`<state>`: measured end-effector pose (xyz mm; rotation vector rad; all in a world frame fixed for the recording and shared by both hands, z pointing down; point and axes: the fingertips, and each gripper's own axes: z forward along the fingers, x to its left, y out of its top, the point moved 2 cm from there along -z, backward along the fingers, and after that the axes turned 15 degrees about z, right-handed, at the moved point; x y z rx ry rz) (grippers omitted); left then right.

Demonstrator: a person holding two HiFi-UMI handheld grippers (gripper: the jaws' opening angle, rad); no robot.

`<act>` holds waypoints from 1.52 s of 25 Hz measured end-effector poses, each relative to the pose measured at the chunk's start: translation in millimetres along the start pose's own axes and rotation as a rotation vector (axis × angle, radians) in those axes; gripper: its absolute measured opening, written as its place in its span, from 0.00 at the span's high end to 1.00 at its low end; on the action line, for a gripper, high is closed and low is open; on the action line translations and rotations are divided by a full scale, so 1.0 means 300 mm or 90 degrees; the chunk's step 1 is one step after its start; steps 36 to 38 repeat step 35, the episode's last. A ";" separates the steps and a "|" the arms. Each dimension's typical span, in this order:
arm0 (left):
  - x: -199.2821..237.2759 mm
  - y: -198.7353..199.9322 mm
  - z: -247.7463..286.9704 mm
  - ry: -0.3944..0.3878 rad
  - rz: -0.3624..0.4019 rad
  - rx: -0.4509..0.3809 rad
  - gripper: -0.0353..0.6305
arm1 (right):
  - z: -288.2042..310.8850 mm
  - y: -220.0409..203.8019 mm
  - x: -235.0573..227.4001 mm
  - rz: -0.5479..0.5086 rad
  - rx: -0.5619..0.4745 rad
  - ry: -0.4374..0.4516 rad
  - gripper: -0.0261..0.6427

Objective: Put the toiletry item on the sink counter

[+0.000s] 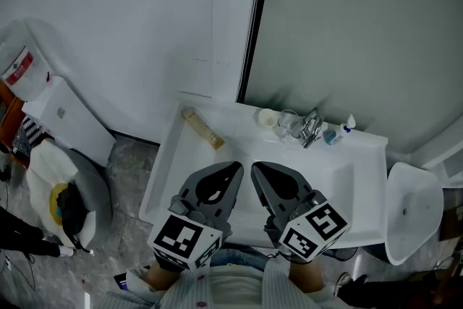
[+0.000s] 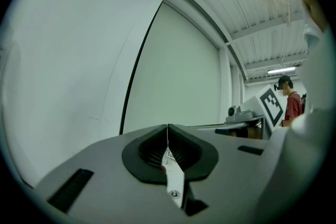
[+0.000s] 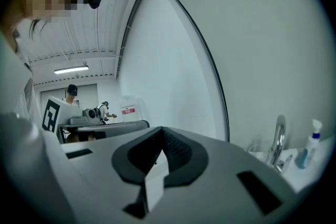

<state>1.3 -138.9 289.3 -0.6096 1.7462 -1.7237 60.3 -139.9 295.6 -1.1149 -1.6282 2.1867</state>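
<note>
A tan toiletry tube [image 1: 202, 128] lies on the white sink counter [image 1: 172, 174], left of the faucet [image 1: 311, 128], so placing looks finished; left gripper [image 1: 237, 167] and right gripper [image 1: 255, 168] hover nearby, each with jaws together and empty.

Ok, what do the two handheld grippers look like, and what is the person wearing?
The left gripper and right gripper match: grey tapered shells, each with a black ribbed cut-out. Each carries a white cube with black square markers at its back. The person's shirt is pale and finely striped.
</note>
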 end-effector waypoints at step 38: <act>0.069 -0.052 0.000 0.004 -0.012 0.024 0.92 | 0.080 -0.033 -0.031 0.012 0.027 -0.013 0.95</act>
